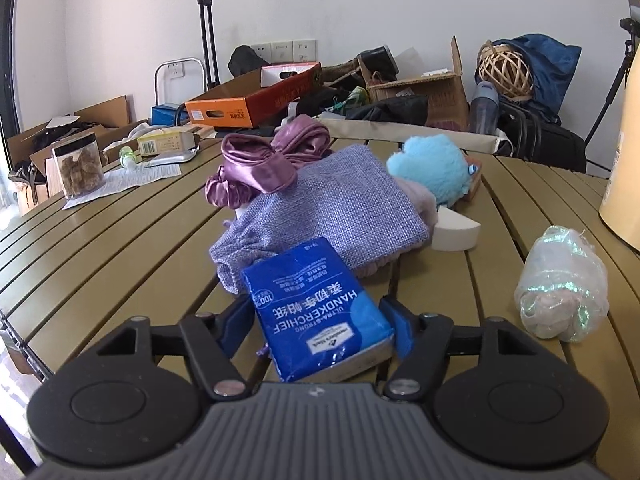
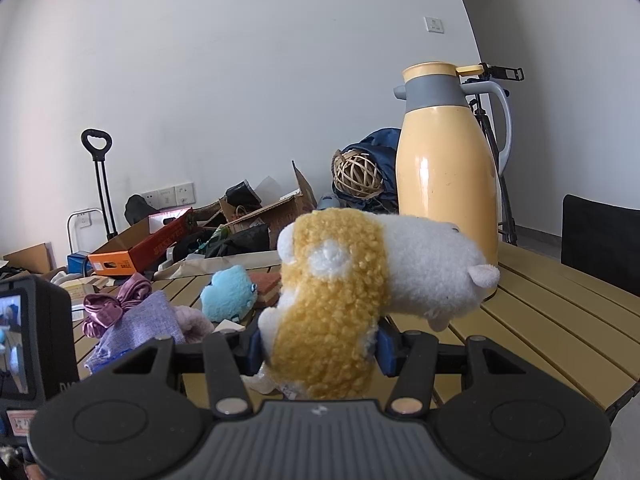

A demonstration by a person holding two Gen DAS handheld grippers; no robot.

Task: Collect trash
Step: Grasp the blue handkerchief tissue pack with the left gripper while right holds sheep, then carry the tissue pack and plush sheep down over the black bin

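Left gripper (image 1: 320, 320) jaws closed on blue handkerchief tissue pack (image 1: 318, 312), near edge of slatted table (image 1: 120, 240). Right gripper (image 2: 318, 346) clamps yellow-and-white plush toy (image 2: 360, 280) aloft. Risk: slick wrapper, pack tilted; may slip out when lifted.

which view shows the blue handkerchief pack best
The left wrist view: the blue handkerchief pack fills the centre foreground between the left claw's pads, label readable. The right wrist view does not show it; the plush toy and claw body fill its foreground.
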